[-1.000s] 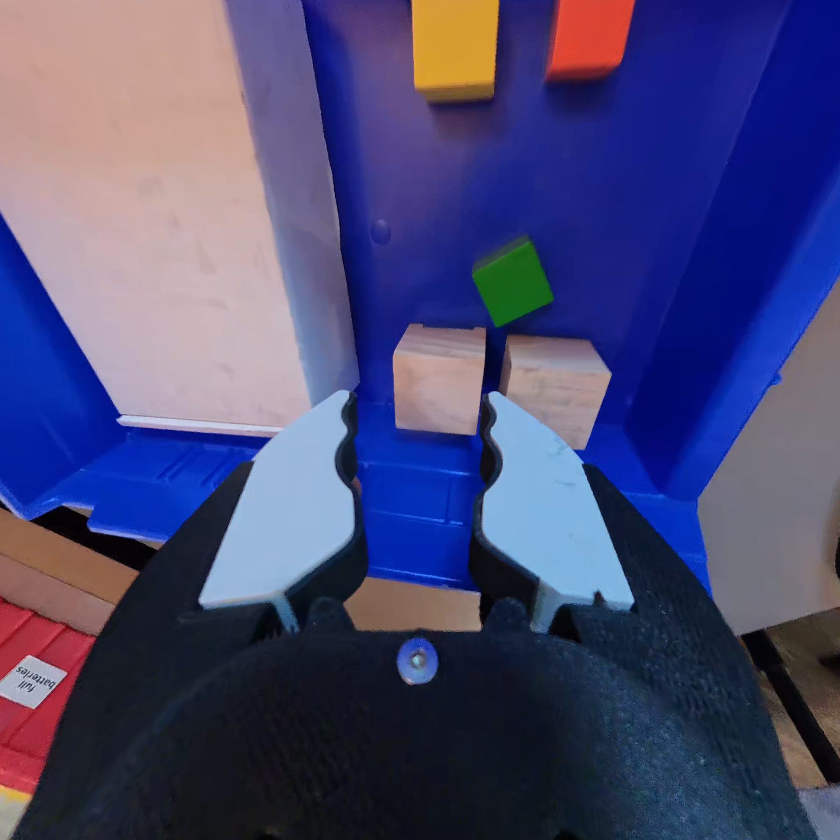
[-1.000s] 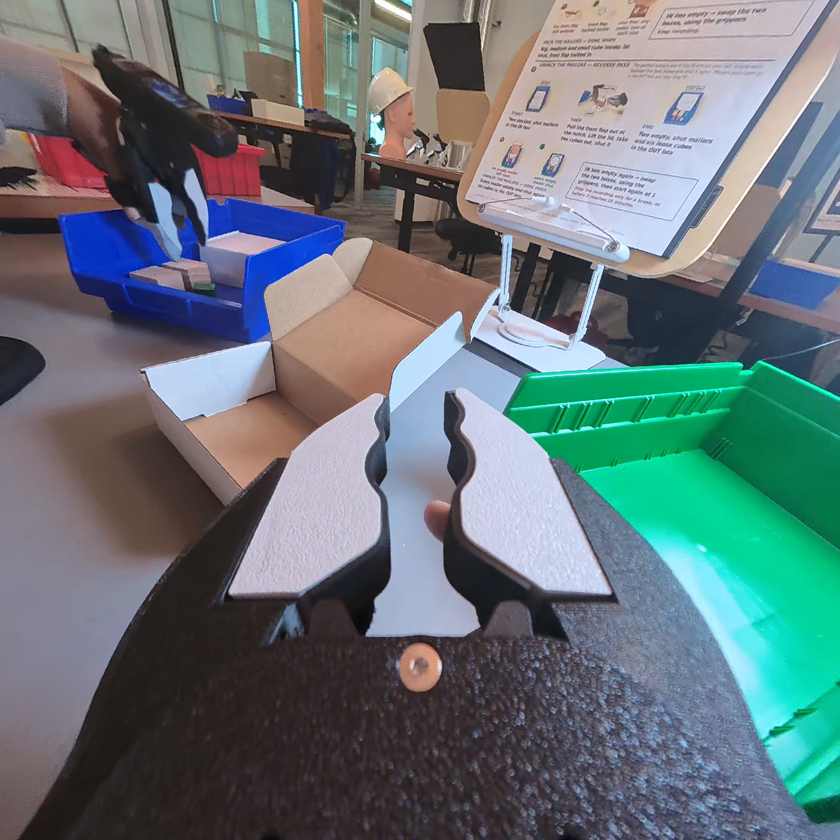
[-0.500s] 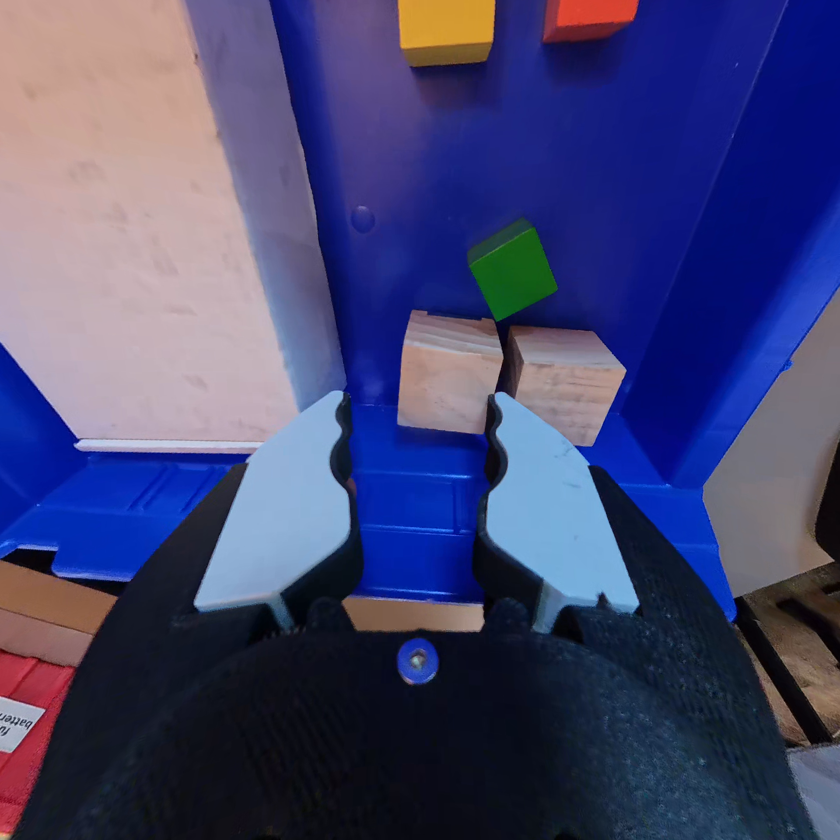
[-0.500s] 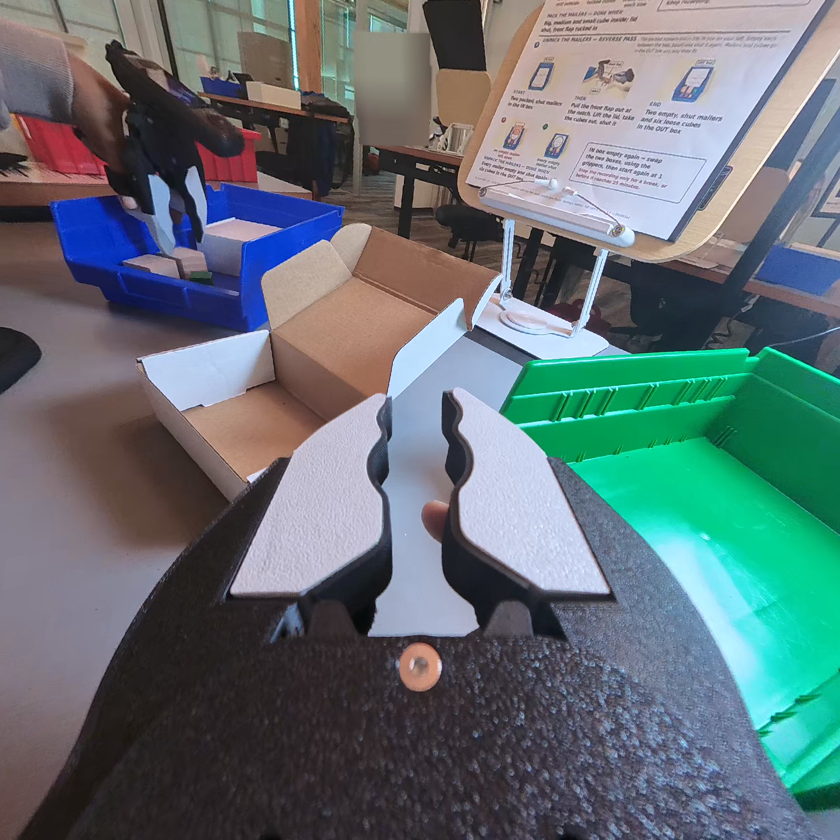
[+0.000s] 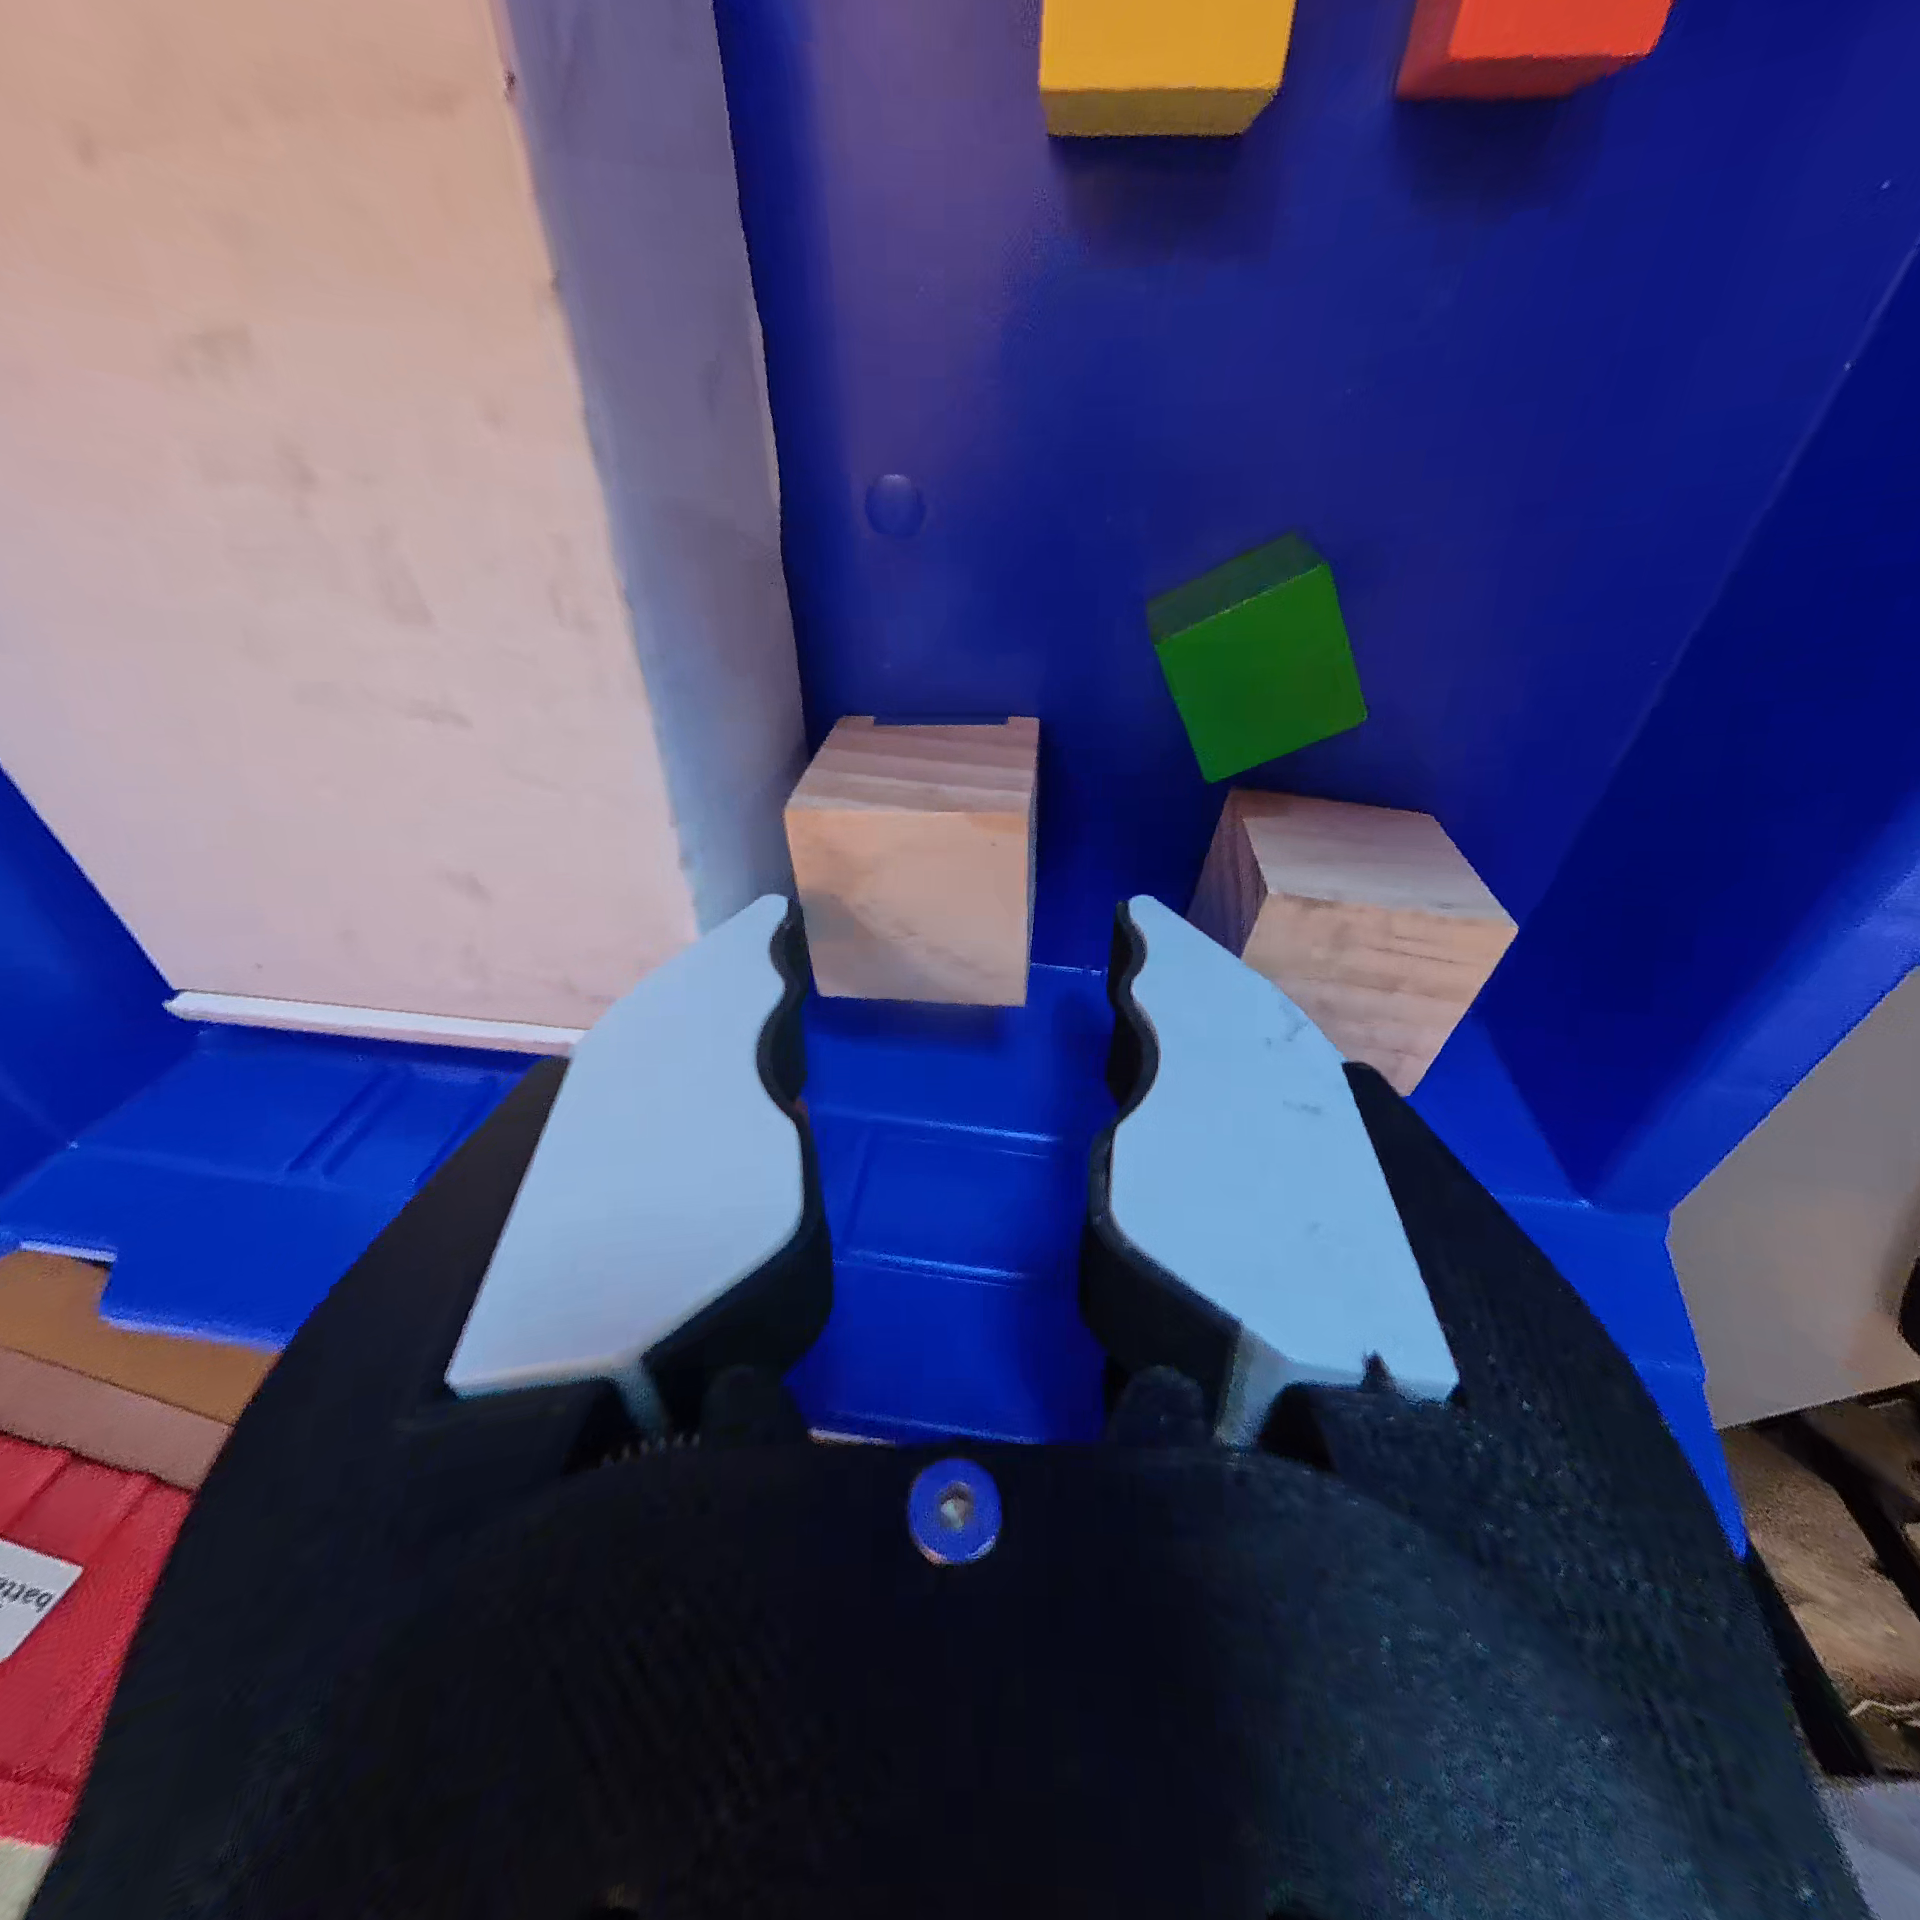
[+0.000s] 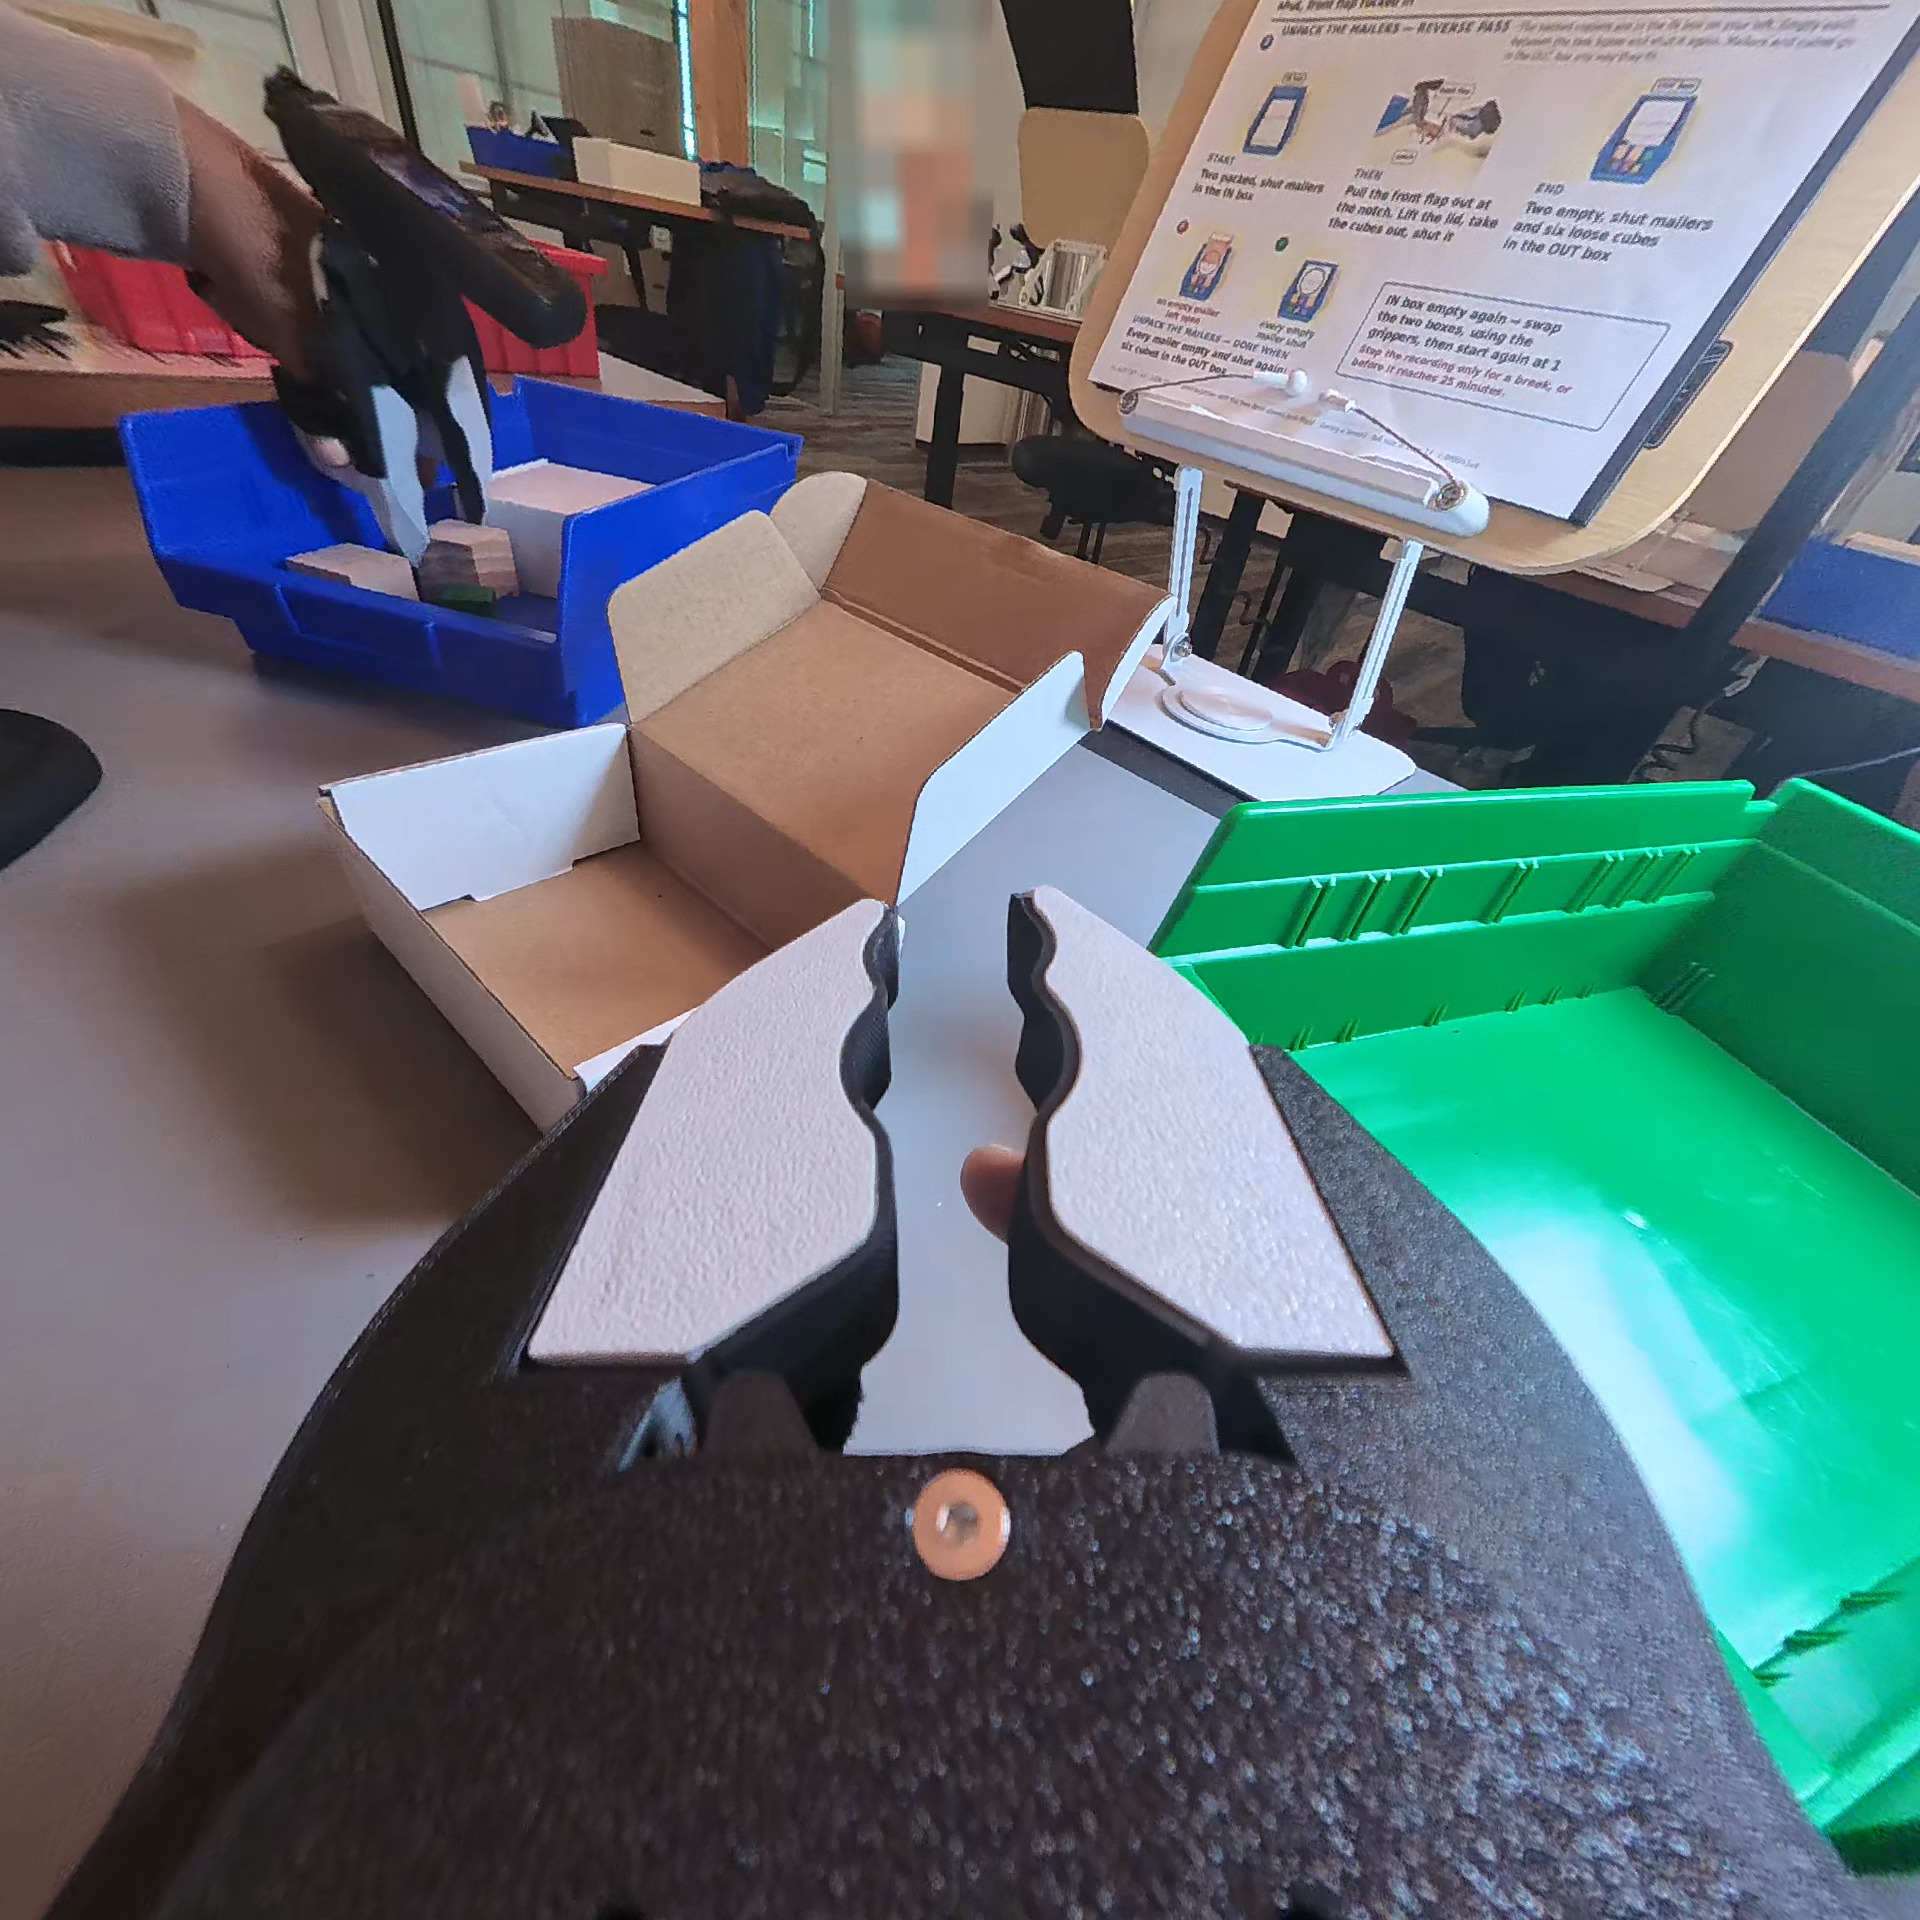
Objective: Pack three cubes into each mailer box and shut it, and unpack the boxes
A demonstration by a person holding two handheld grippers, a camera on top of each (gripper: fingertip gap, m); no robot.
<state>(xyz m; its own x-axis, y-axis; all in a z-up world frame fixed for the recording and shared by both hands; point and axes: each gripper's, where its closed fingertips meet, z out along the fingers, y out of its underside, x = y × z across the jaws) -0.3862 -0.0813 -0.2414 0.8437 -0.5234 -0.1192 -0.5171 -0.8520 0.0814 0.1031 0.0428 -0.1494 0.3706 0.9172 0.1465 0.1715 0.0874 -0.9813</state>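
We hold our left gripper (image 5: 954, 940) down inside the blue plastic bin (image 5: 1299, 395). Its two white fingers are wide apart and hold nothing. A plain wooden cube (image 5: 914, 862) sits just past the tips, a bit toward the left finger, and we cannot tell if that finger touches it. A second plain wooden cube (image 5: 1351, 925) sits to the right of the first, with a gap between them. A small green cube (image 5: 1257, 660) lies just behind that second one, turned a little. Farther back in the bin we see a yellow cube (image 5: 1158, 68) and an orange cube (image 5: 1527, 42), both cut off by the top edge. A shut white mailer box (image 5: 312, 499) fills the left side of the bin.

Our right gripper (image 6: 951, 920) hangs above the grey desk (image 6: 187, 1091), well away from the blue bin. Its fingers are partly open and hold nothing. A fingertip of our hand (image 6: 992, 1184) peeks out between them. Just ahead and to the left stands an open cardboard mailer box (image 6: 665, 862) with its lid up and nothing inside. To the right is a green plastic bin (image 6: 1558, 935), and we see nothing in it. Behind them a white stand holds a sheet of printed steps (image 6: 1455, 239). Far off on the left we also see our left gripper reaching into the blue bin.
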